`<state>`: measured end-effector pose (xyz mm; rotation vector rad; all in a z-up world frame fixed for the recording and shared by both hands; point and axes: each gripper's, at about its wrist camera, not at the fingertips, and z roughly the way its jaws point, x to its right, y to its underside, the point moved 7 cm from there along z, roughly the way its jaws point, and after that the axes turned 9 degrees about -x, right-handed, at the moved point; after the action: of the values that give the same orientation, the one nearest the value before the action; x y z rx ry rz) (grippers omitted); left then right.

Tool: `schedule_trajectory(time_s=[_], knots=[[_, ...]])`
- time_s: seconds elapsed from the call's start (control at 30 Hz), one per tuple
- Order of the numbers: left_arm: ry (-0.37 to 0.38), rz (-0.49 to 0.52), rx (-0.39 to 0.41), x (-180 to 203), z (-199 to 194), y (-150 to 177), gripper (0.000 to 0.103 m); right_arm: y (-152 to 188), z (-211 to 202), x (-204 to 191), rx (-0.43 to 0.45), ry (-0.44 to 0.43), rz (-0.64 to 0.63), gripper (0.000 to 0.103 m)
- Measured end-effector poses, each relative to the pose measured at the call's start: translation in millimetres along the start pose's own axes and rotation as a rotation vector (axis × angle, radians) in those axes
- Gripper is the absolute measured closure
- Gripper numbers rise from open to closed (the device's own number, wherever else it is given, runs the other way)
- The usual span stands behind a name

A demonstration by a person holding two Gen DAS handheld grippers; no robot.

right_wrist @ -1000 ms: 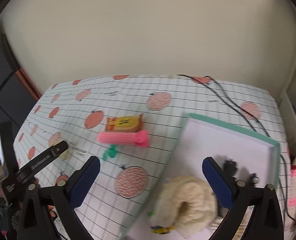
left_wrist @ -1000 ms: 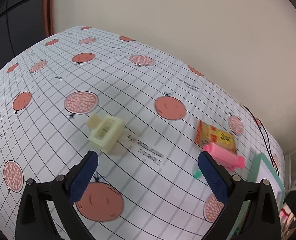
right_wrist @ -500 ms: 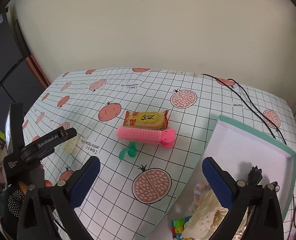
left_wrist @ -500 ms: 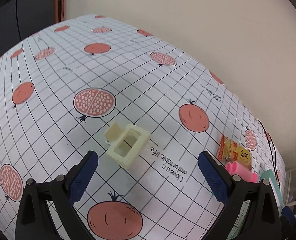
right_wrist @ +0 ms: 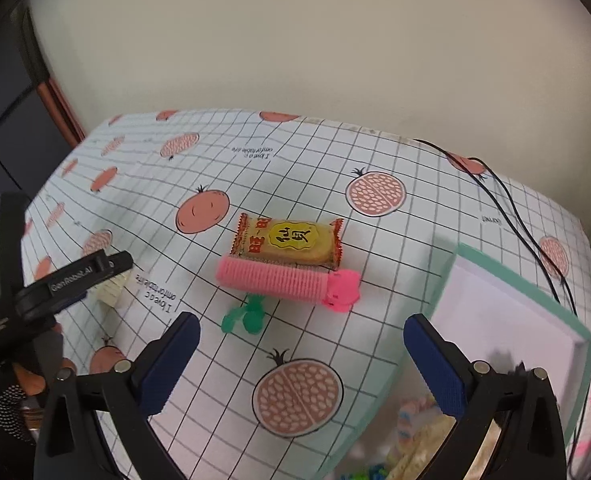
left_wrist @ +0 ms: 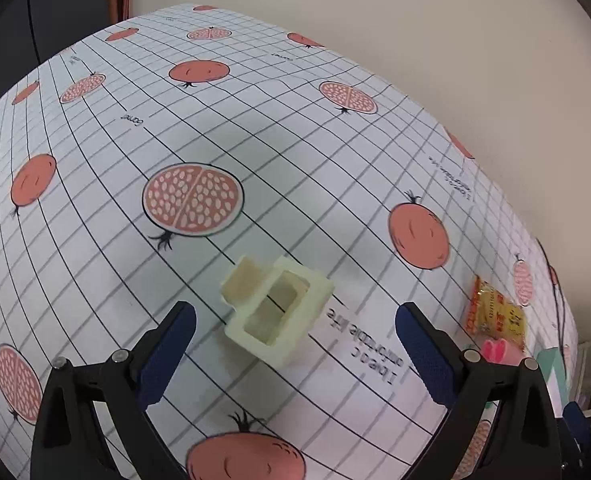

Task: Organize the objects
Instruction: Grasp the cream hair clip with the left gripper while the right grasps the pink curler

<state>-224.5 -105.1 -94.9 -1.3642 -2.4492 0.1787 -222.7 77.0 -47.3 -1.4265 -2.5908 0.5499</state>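
the tabletop (left_wrist: 95,152) is slick cloth. on it the cream hair clip (left_wrist: 277,312) lies tilted between the released left hand-held gripper (left_wrist: 295,330) fingers, untouched; a skewed pinch could squirt it away. the right hand-held gripper (right_wrist: 301,344) hangs released near the pink roller (right_wrist: 273,280).

Count from my two wrist cams: one cream hair claw clip (left_wrist: 277,312), at 12 o'clock off my left gripper (left_wrist: 295,344); one snack packet (right_wrist: 289,244); one pink hair roller (right_wrist: 279,282); one green clip (right_wrist: 245,318), at 6 o'clock from the roller; one teal-rimmed tray (right_wrist: 523,280) at 3 o'clock, contents blurred, uncountable; two black cables (right_wrist: 511,208); two grippers, mine, incl. right gripper (right_wrist: 301,354).
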Motion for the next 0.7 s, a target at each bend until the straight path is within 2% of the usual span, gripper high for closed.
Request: schedule_trajectory(time_s=[0.3, 0.57, 0.63, 0.7], knots=[[-0.043, 0.079, 0.028, 9.2, 3.3, -8.1, 0.003, -13.6, 31.3, -8.0, -0.065, 0.096, -0.101, 0.0], [-0.042, 0.063, 0.01, 2.8, 17.2, -9.8, 0.003, -19.8, 52.3, -15.5, -0.09, 0.125, -0.156, 0.0], [-0.033, 0.059, 0.009, 1.9, 17.3, -10.5, 0.003, -20.8, 55.5, -17.4, -0.091, 0.125, -0.163, 0.003], [-0.036, 0.071, 0.014, 2.2, 17.5, -11.0, 0.003, -21.4, 58.5, -18.0, -0.092, 0.14, -0.172, 0.01]])
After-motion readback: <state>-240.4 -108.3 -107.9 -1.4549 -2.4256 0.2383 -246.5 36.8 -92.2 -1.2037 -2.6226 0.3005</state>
